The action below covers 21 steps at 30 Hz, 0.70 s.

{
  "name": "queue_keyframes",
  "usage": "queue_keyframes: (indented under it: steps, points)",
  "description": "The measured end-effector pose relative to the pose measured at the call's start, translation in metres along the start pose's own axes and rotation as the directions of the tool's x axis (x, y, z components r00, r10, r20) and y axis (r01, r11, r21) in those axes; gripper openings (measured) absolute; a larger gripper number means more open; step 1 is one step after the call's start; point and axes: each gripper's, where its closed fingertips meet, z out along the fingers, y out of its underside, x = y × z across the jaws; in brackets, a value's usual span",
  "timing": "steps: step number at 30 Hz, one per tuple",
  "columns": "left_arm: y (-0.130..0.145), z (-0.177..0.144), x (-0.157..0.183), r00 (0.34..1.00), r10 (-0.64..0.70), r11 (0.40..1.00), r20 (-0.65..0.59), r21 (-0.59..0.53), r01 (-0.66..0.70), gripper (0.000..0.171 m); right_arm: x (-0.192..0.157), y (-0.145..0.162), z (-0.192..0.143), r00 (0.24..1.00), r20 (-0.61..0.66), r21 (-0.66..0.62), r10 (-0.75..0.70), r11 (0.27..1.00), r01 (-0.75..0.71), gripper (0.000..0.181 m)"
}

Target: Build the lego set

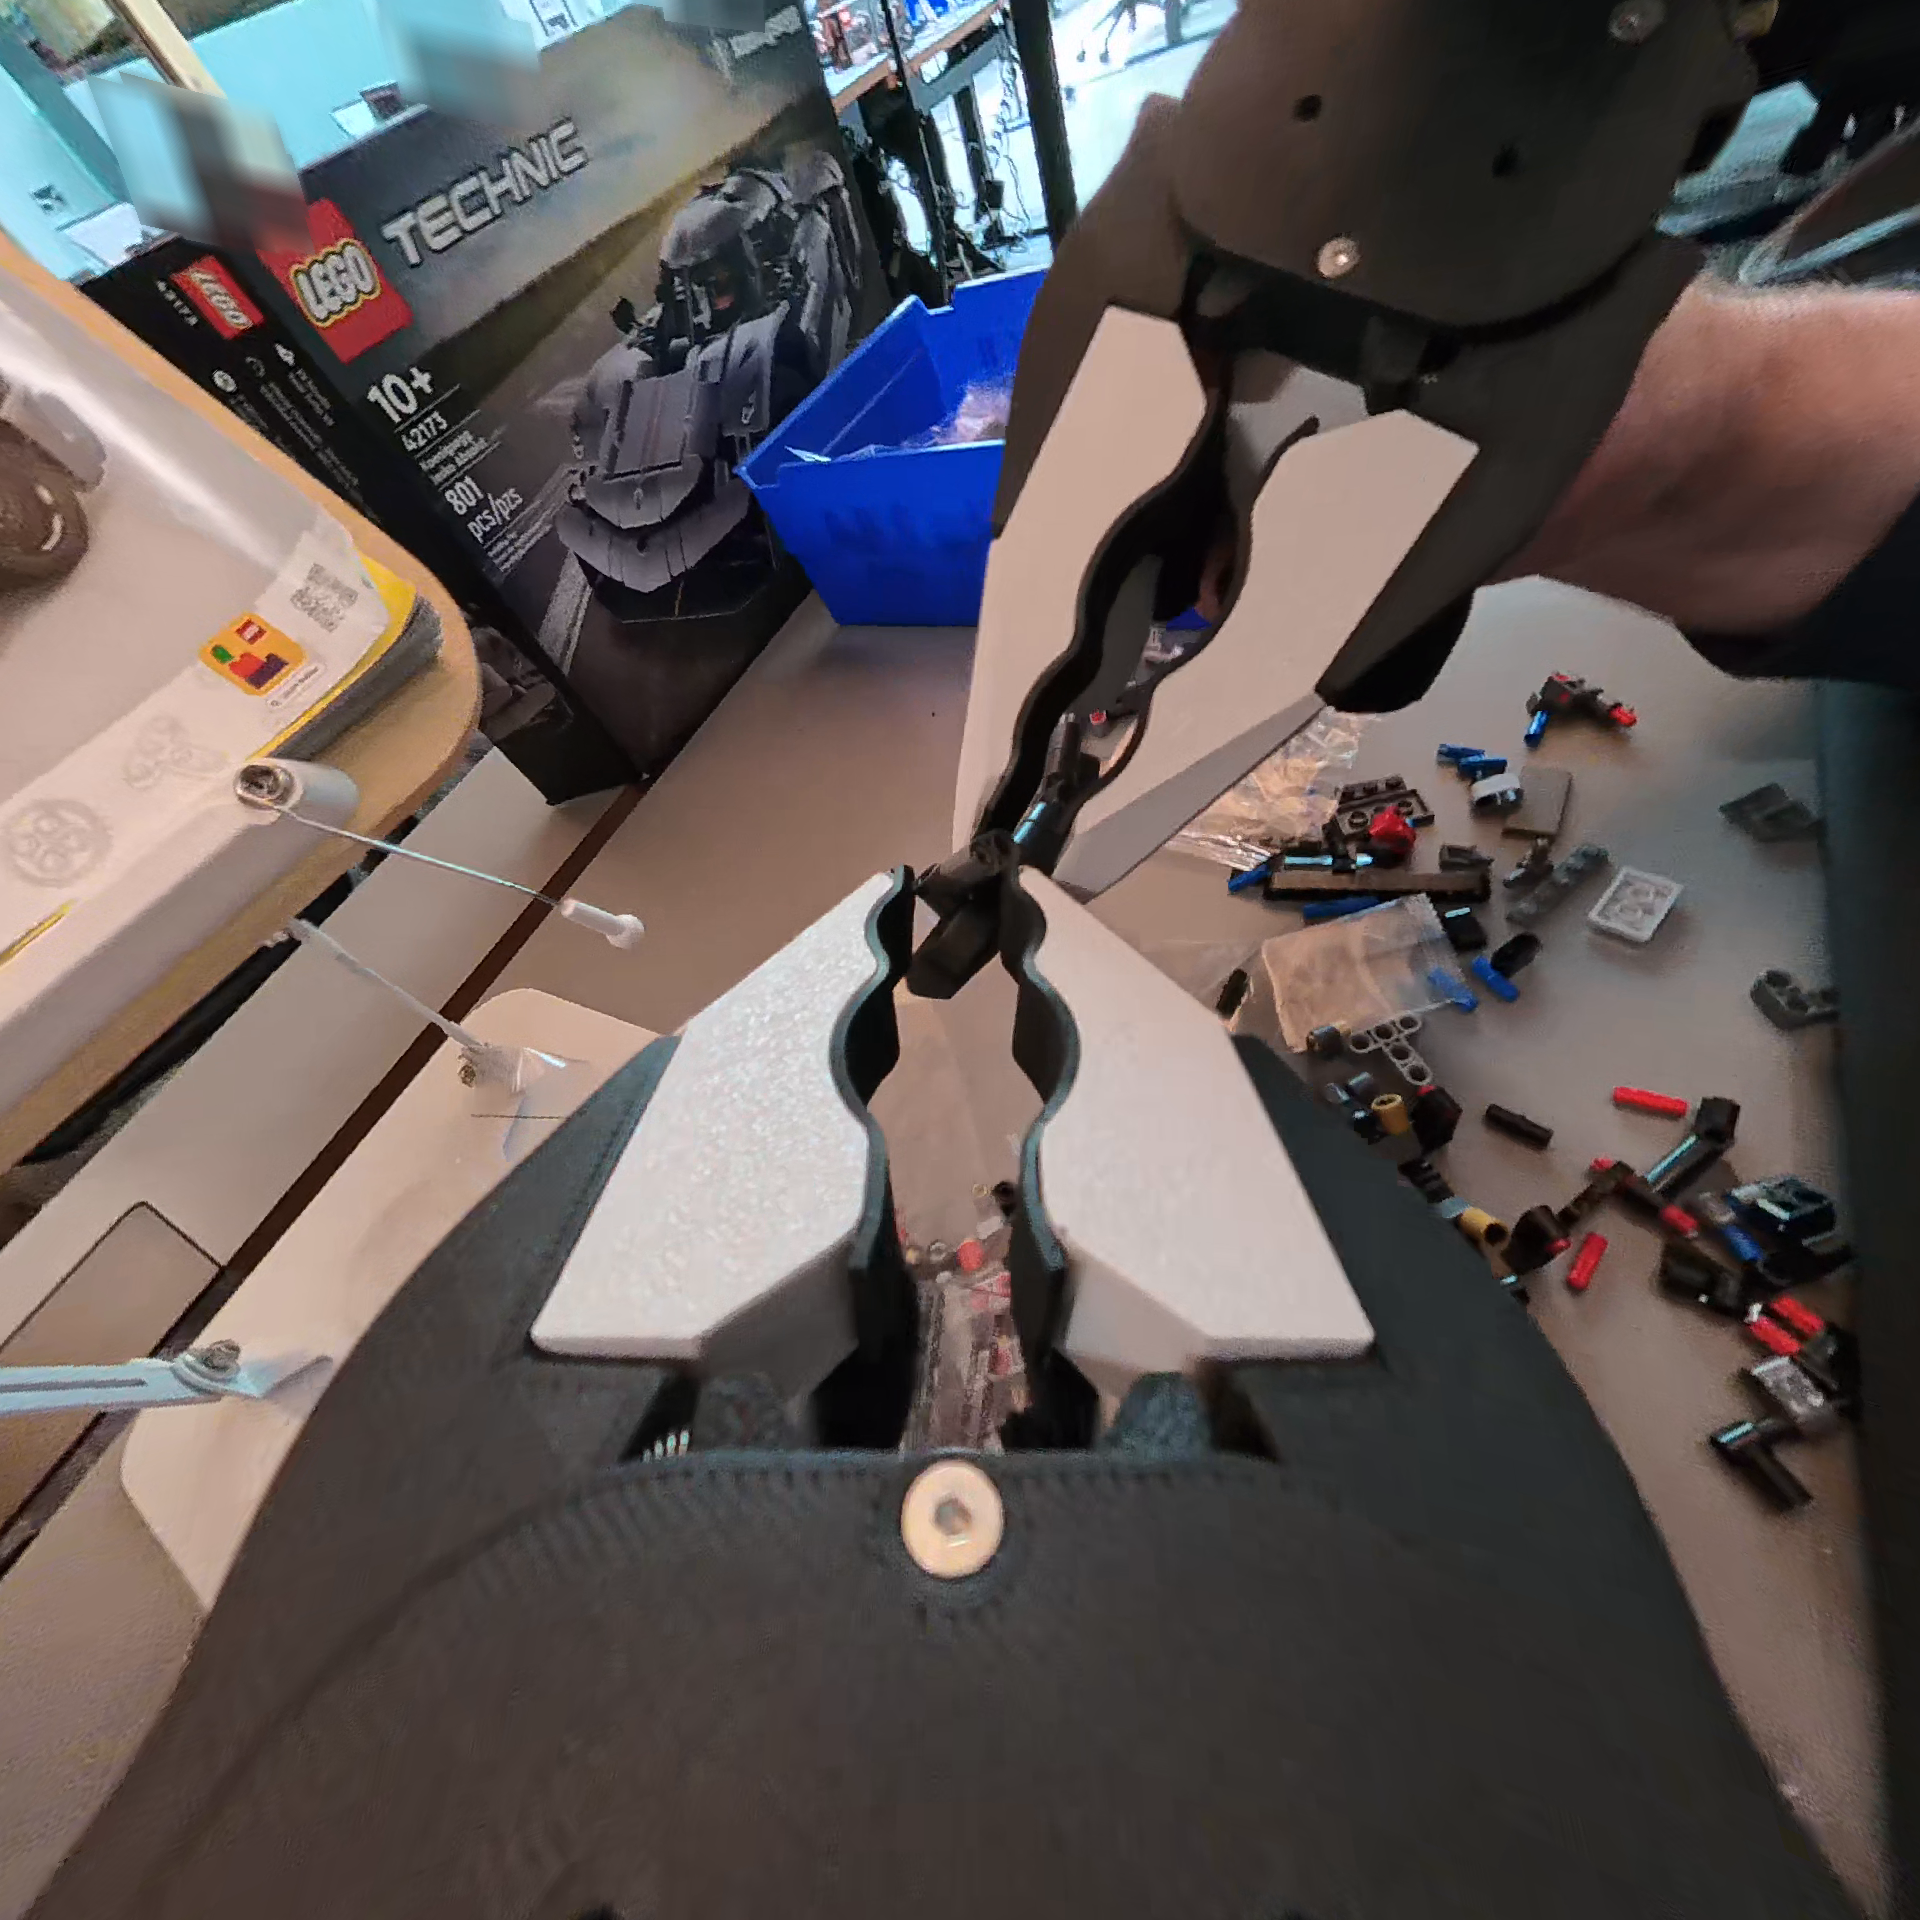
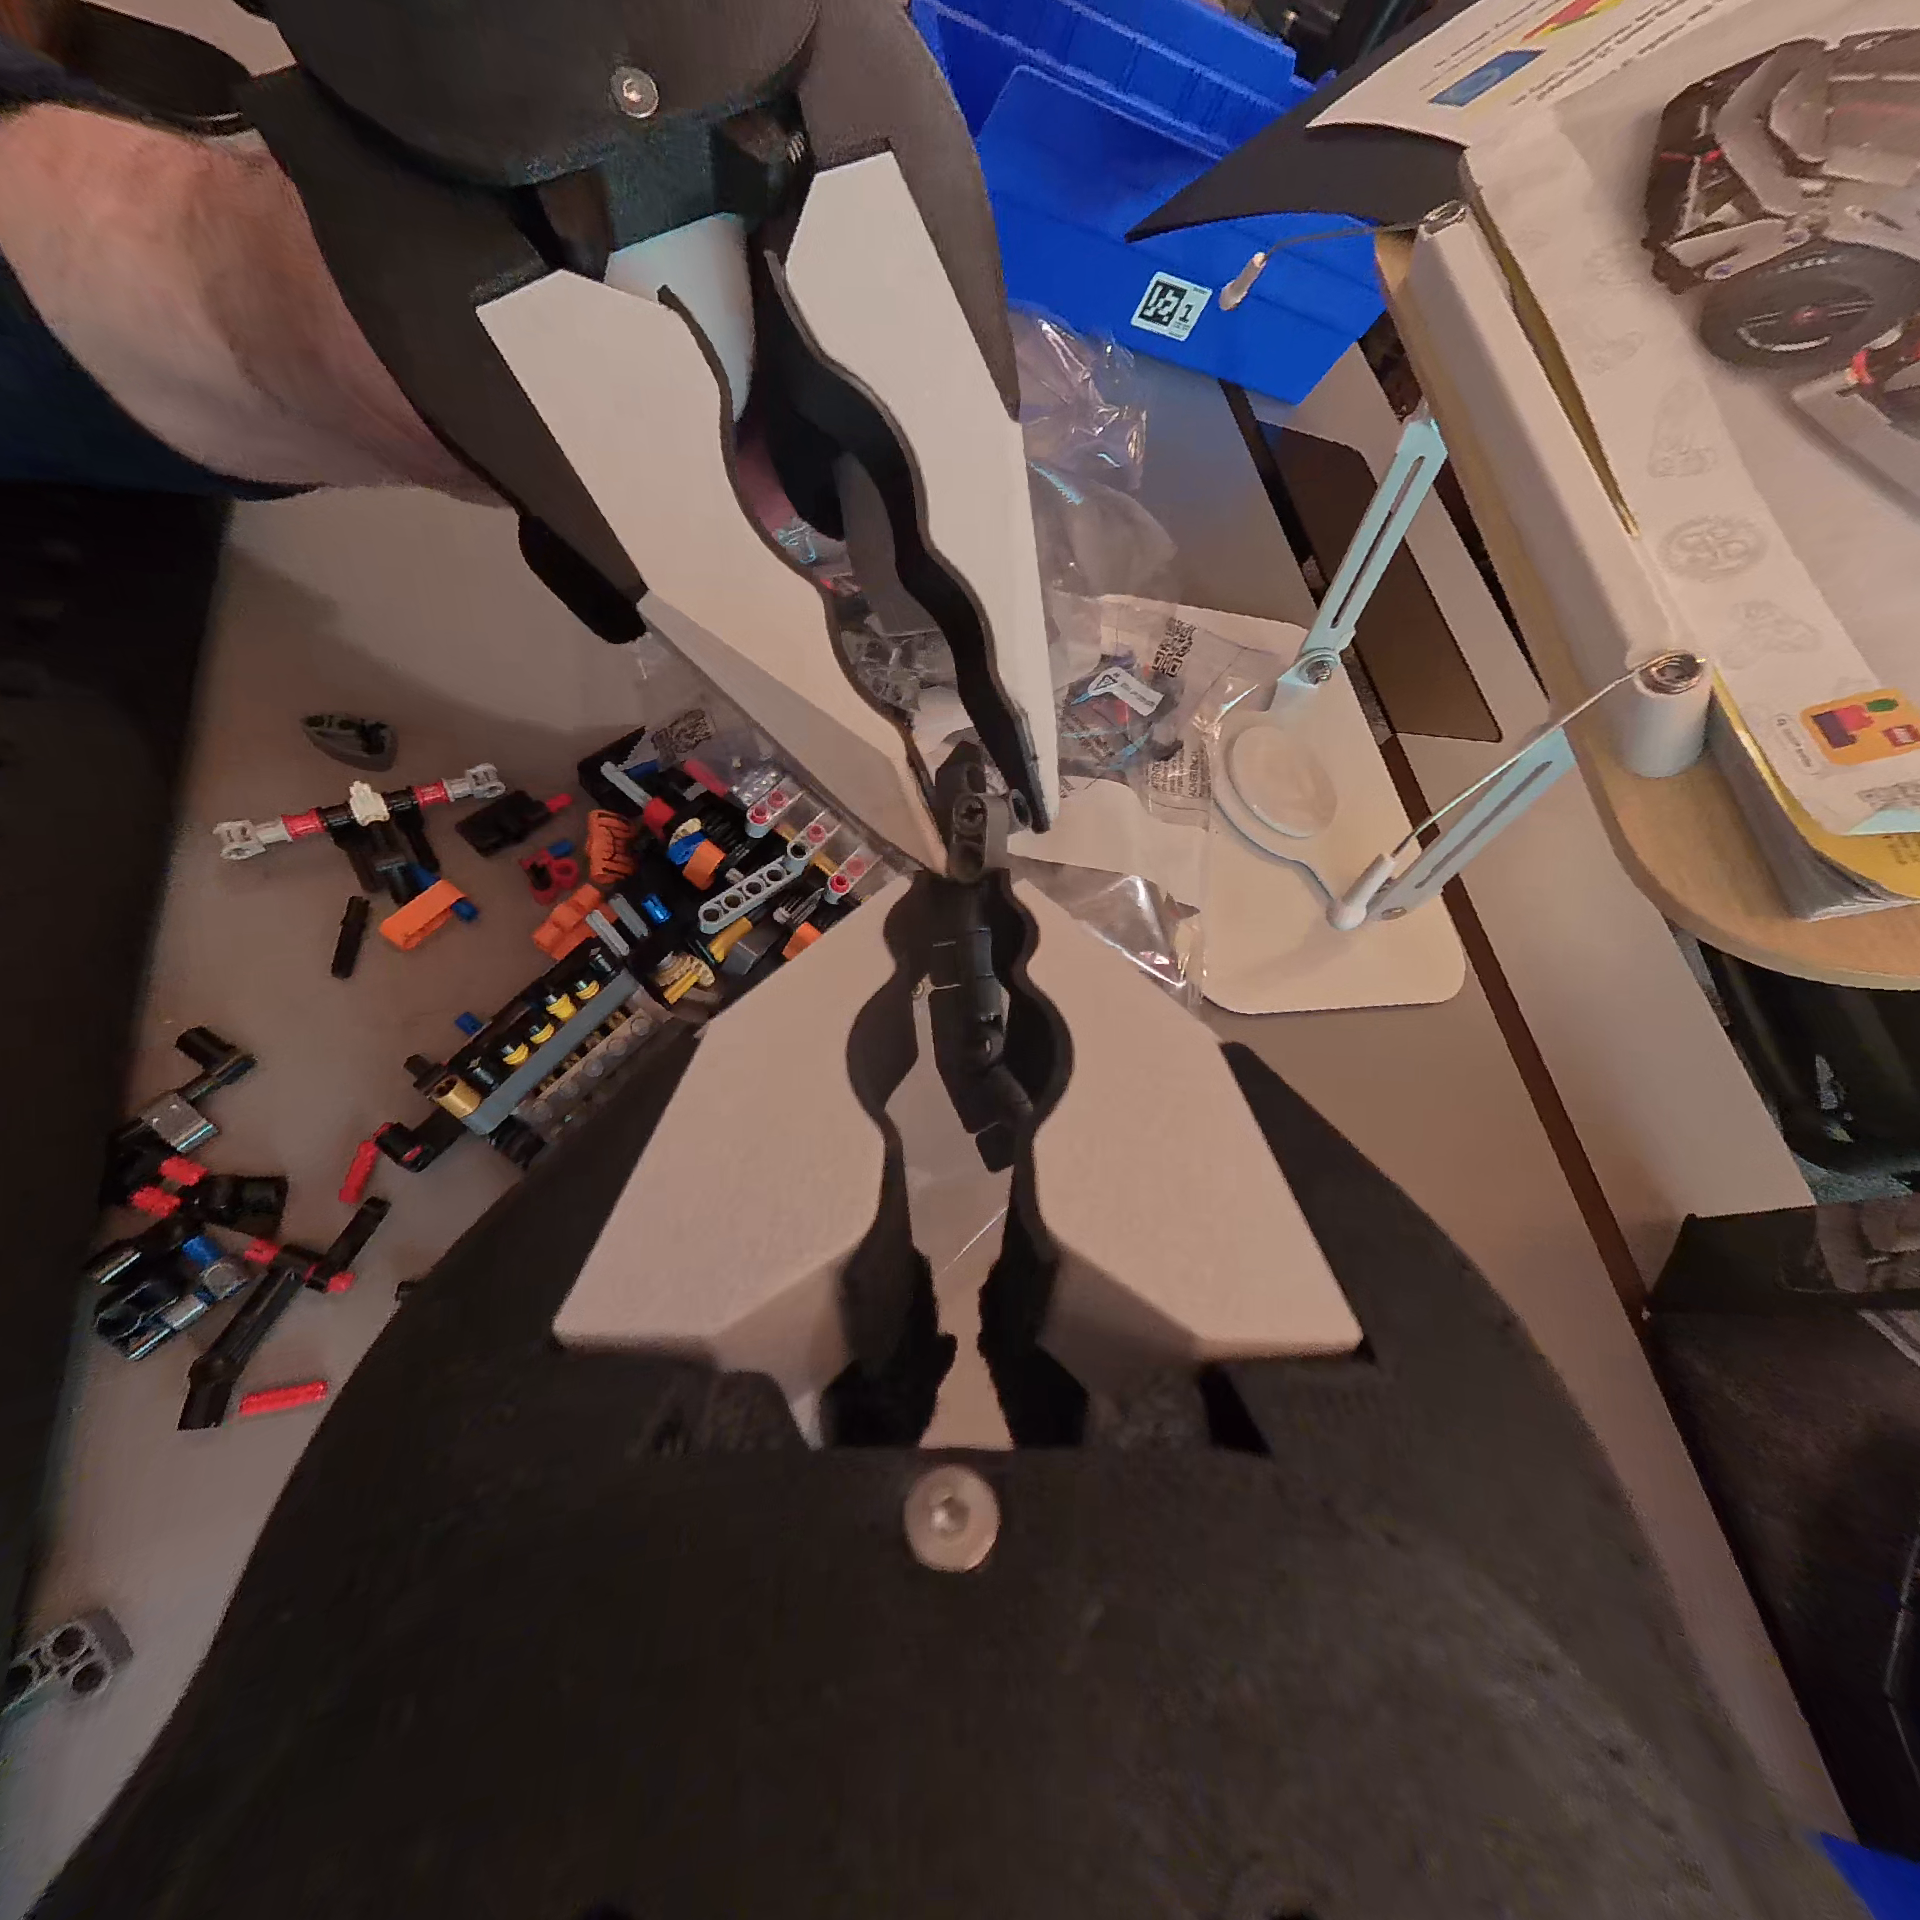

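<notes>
Left side, left wrist view: instruction booklet (image 1: 156, 665) lies on a wooden book stand (image 1: 436, 727), with the dark set box (image 1: 582, 395) upright behind it and a blue bin (image 1: 883, 499) just beside the box.

Centre: left tool (image 1: 961, 904) is pinched onto a small black lego piece (image 1: 956, 925) at its fingertips, held above the tabletop (image 1: 748, 790). Right tool (image 1: 1023, 821) comes in from the upper right with a hand (image 1: 1745, 457) behind it, its tips meeting the left tool's tips tip to tip. It grips a short black lego assembly with a blue pin (image 1: 1049, 800), and this touches the left tool's piece.

In the right wrist view, right tool (image 2: 961, 904) is clamped on that black assembly (image 2: 971, 997), which runs back between the fingers. Left tool (image 2: 977, 800) holds the black piece (image 2: 966, 821) right at its front end. Whether the two parts are actually mated, cannot tell.

Right side, left wrist view: loose lego parts (image 1: 1621, 1174), black, red, blue and grey, lie scattered on the tabletop, mixed with clear plastic bags (image 1: 1351, 966).
</notes>
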Motion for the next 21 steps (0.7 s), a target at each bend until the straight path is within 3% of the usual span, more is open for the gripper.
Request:
queue_keyframes:
  steps: [6, 12, 16, 21]
  points:
    - [-0.002, 0.002, -0.009, 0.993, -0.117, 0.992, 0.02, 0.041, 0.116, 0.013, 0.009, -0.004, 0.001, 0.998, -0.05, 0.028, 0.045, 0.999, -0.043, 0.008]
    - [-0.007, 0.001, -0.011, 0.964, -0.263, 0.959, -0.038, 0.094, 0.266, 0.013, 0.011, -0.007, -0.002, 0.996, -0.082, 0.031, 0.031, 0.999, -0.028, 0.009]
    - [-0.005, 0.0, -0.008, 0.99, -0.142, 0.988, -0.017, 0.061, 0.142, 0.01, 0.005, -0.011, -0.002, 0.997, -0.009, 0.073, 0.082, 0.994, -0.081, 0.009]
    - [-0.007, -0.002, -0.005, 0.991, -0.126, 0.99, -0.051, 0.06, 0.129, 0.009, 0.0, -0.011, -0.005, 0.995, 0.04, 0.082, 0.097, 0.992, -0.1, 0.008]
